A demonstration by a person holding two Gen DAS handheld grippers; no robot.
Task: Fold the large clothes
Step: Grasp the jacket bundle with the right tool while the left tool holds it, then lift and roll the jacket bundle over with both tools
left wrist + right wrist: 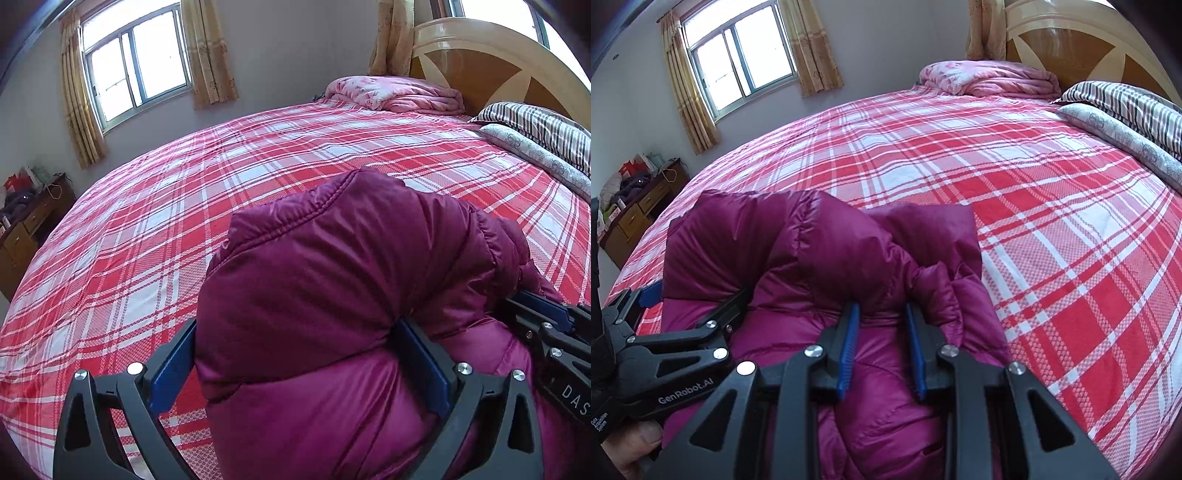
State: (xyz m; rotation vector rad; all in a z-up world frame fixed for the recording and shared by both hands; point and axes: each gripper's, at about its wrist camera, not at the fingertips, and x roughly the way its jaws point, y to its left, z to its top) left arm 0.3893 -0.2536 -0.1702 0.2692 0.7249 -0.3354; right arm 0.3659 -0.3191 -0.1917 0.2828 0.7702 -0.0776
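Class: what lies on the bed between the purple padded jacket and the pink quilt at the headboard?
Nothing: only bare plaid bedsheet separates jacket from pink quilt, clearest in the right wrist view.

Glossy quilted jacket (314, 277), woven plaid bedsheet (147, 221)

Both tools tilt downward side by side, the left tool (295, 354) clamped wide, the right tool (882, 332) clamped narrow.
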